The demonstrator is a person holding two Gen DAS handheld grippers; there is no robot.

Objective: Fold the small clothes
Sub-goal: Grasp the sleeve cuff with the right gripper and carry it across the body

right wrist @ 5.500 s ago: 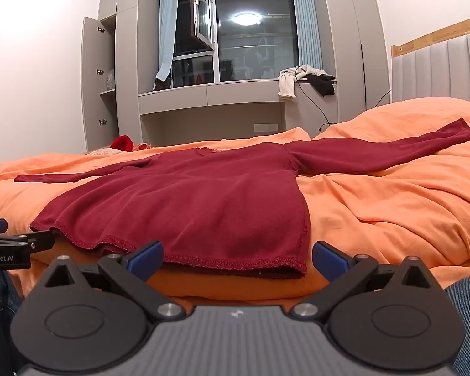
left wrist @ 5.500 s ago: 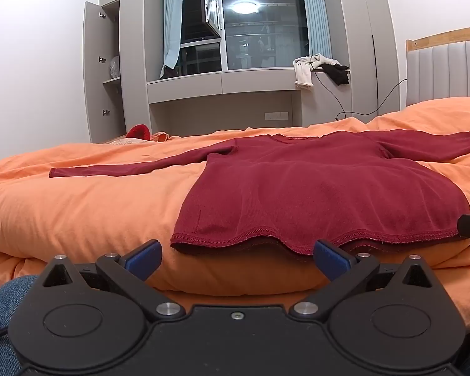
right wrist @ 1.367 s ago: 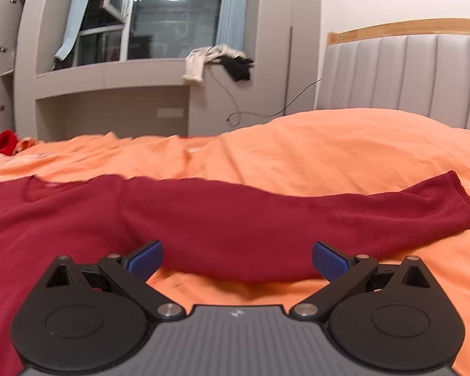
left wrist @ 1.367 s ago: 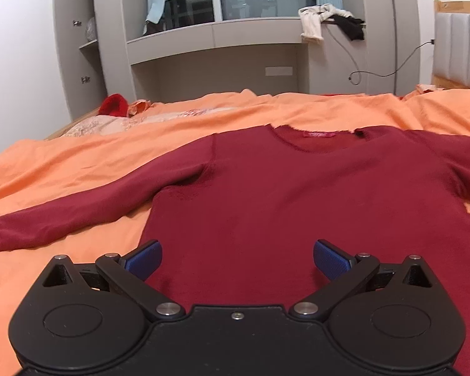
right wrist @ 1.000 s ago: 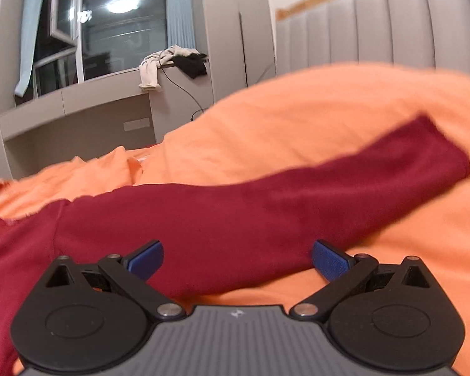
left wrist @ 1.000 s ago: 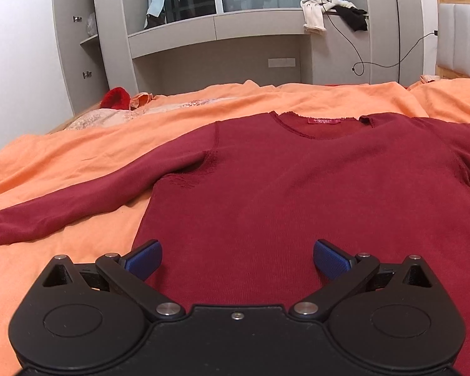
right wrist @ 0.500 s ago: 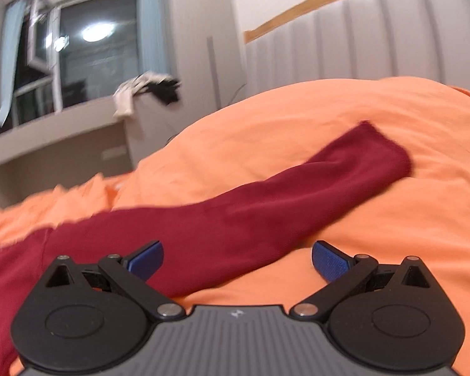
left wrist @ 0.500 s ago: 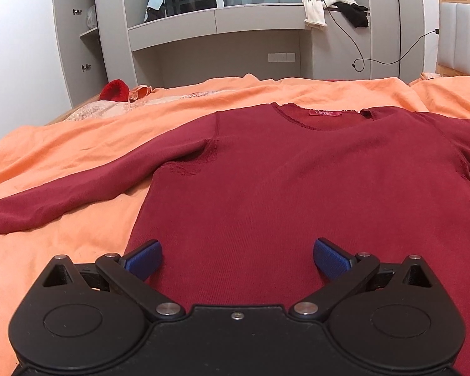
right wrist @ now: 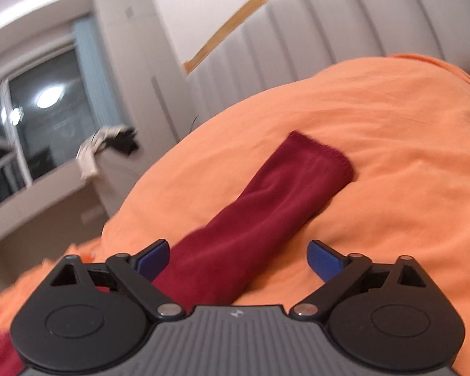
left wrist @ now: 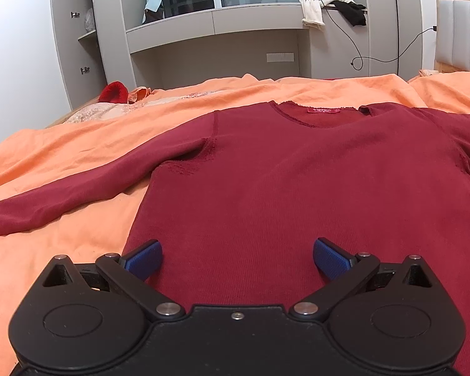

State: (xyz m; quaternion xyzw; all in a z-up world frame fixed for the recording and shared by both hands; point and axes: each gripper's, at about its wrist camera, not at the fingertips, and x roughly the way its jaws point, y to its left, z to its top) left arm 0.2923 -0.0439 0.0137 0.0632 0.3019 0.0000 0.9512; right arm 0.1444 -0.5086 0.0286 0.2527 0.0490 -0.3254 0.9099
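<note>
Right gripper (right wrist: 237, 257) spread wide, empty, over red sleeve (right wrist: 266, 216); left gripper (left wrist: 237, 255) spread wide above red sweater (left wrist: 297, 181), flat on orange bed (left wrist: 62, 156). Sweater soft, light, floppy; best grab sleeve cuff (right wrist: 319, 153)

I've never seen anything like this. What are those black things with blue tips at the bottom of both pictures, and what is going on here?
They are hand-held grippers, one per hand, each carrying a camera looking along its two blue fingers. The left gripper hangs open over the body of a red sweater spread flat on an orange bedspread. The right gripper, also open, points along the sweater's sleeve toward its cuff; that picture is tilted and blurred. Neither holds anything yet. The job is folding the sweater.
</note>
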